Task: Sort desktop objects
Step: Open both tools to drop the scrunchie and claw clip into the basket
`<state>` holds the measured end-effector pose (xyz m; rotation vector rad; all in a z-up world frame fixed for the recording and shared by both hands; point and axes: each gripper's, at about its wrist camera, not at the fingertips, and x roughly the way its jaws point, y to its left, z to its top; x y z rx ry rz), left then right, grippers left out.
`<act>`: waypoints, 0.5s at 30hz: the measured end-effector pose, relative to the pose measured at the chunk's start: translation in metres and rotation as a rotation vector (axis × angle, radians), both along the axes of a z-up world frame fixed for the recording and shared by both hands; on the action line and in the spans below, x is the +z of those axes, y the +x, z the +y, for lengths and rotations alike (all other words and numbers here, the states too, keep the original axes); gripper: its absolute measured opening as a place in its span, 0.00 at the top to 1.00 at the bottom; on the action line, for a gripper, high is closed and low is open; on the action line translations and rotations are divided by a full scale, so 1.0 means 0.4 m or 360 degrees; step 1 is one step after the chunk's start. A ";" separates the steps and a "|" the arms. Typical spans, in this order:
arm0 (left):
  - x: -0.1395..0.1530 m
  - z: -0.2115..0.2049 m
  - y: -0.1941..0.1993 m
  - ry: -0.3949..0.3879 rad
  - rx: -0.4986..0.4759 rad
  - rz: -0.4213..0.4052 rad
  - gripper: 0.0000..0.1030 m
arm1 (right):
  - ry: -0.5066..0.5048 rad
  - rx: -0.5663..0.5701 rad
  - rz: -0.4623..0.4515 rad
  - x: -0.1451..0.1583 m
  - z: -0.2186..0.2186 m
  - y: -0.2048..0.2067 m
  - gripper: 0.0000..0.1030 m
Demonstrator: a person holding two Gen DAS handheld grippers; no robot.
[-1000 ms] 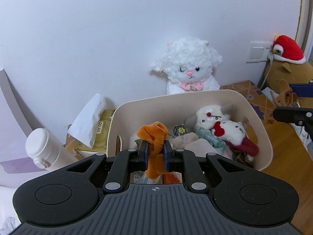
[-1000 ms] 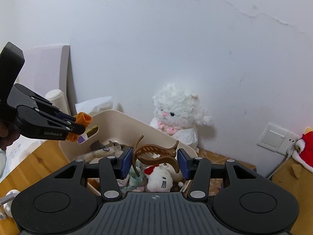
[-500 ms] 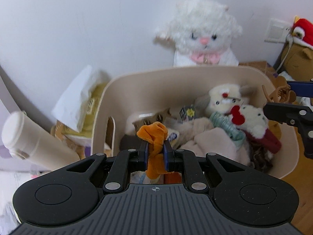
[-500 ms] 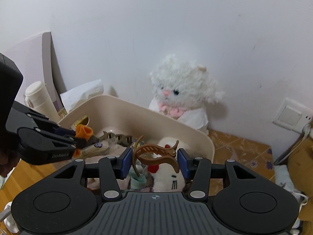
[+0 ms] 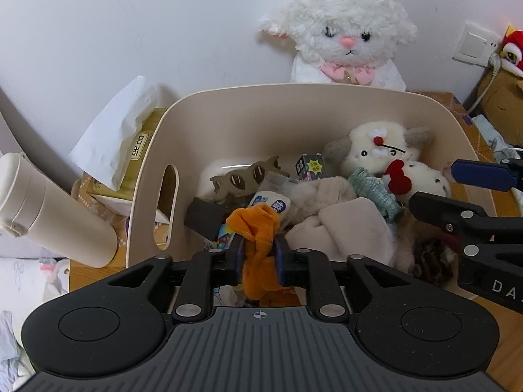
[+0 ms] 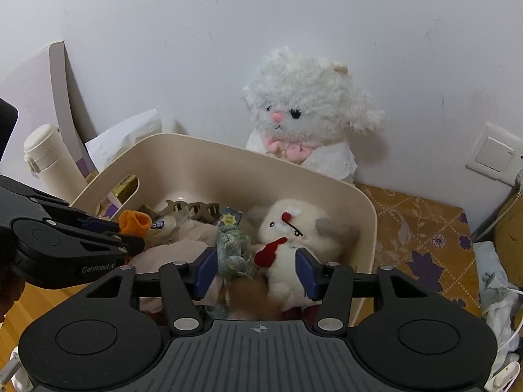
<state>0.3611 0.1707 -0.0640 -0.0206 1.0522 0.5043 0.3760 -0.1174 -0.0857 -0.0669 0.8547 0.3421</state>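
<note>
We count one bin [image 5: 313, 104], three plush toys in it and behind it, one flask [image 5: 49, 209], two grippers.

Both wrist views close, angled down; shared: beige bin [image 5: 248, 104], white plush [image 6: 304, 107].

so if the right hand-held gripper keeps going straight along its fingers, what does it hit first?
Probably the small white plush in the beige bin, lying between the opening fingers of the right hand-held gripper; the green scrunchie is close beside. Depth unclear.
</note>
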 end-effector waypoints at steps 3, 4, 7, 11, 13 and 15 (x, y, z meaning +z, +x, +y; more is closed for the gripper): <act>0.004 -0.006 -0.008 0.0023 -0.0006 -0.0005 0.46 | 0.0008 -0.0022 -0.0004 0.010 -0.010 -0.010 0.26; 0.006 -0.009 -0.012 0.0049 -0.0005 -0.0007 0.42 | 0.0010 -0.0029 -0.0007 0.014 -0.014 -0.014 0.22; 0.011 -0.011 -0.021 0.0071 -0.0001 -0.0004 0.35 | 0.0003 -0.0043 -0.0020 0.027 -0.024 -0.027 0.14; 0.019 -0.015 -0.036 0.0070 0.0008 -0.0006 0.33 | 0.0005 -0.0053 -0.0030 0.047 -0.034 -0.046 0.03; 0.026 -0.020 -0.045 0.0070 0.0010 -0.0011 0.32 | 0.0000 -0.0053 -0.0036 0.056 -0.035 -0.057 0.00; 0.033 -0.026 -0.053 0.0078 0.0011 -0.0018 0.29 | -0.0008 -0.0042 -0.0034 0.065 -0.035 -0.069 0.00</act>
